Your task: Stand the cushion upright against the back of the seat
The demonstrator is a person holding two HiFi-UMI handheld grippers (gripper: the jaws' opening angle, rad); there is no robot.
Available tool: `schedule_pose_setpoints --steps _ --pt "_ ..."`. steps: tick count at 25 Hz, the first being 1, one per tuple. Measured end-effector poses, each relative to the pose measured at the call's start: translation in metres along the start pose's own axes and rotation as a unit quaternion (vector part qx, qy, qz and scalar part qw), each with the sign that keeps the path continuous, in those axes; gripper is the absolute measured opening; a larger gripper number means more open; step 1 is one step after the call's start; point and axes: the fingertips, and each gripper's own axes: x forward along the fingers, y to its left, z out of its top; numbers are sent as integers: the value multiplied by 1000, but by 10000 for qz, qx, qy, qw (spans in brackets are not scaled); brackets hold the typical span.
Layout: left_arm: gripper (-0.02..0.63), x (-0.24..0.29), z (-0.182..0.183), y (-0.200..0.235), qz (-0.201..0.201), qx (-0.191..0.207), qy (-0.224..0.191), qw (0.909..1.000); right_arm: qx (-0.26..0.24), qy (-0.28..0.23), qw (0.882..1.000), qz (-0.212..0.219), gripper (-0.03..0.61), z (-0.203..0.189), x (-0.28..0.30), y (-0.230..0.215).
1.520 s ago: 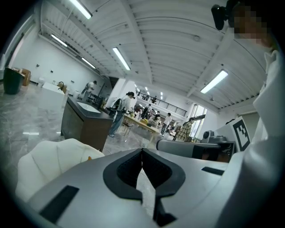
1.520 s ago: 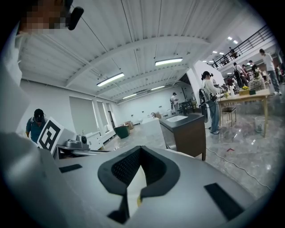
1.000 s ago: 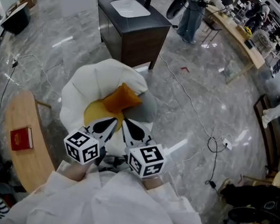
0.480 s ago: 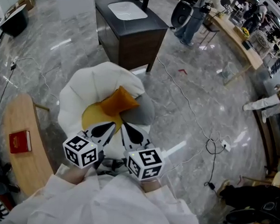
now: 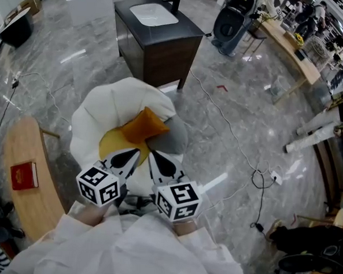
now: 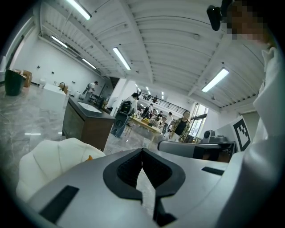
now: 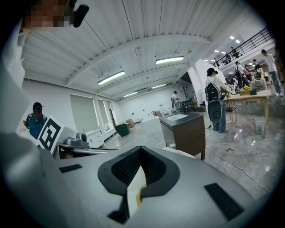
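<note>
An orange cushion (image 5: pixel 144 125) lies tilted on the yellow seat (image 5: pixel 114 144) of a white shell-backed armchair (image 5: pixel 112 104), its upper corner near the backrest. A grey pad (image 5: pixel 175 136) sits at the seat's right side. My left gripper (image 5: pixel 134 153) and right gripper (image 5: pixel 154 155) hover side by side over the seat's front edge, just short of the cushion and apart from it. Both are shut, tips touching, with nothing held. In the left gripper view (image 6: pixel 142 149) only the chair back (image 6: pixel 53 156) and a sliver of cushion (image 6: pixel 89 157) show. The right gripper view (image 7: pixel 140 147) hides the cushion.
A dark vanity cabinet (image 5: pixel 165 43) with a white basin stands behind the chair. A curved wooden side table (image 5: pixel 29 148) with a red book (image 5: pixel 24 175) is at the left. Cables (image 5: pixel 256 167) trail over the marble floor at the right. People stand at desks in the far right corner.
Both grippers and the cushion have stayed put. The view has drifted slightly, and the people in the background at the top and right edge have moved.
</note>
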Motion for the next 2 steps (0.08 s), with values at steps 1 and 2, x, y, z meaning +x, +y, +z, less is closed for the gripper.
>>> schedule_pose_setpoints --steps 1,2 --pt "7 0 1 0 18 2 -13 10000 -12 -1 10000 8 12 1 0 0" --pt "7 0 2 1 35 2 -26 10000 -25 -2 10000 17 12 2 -1 1"
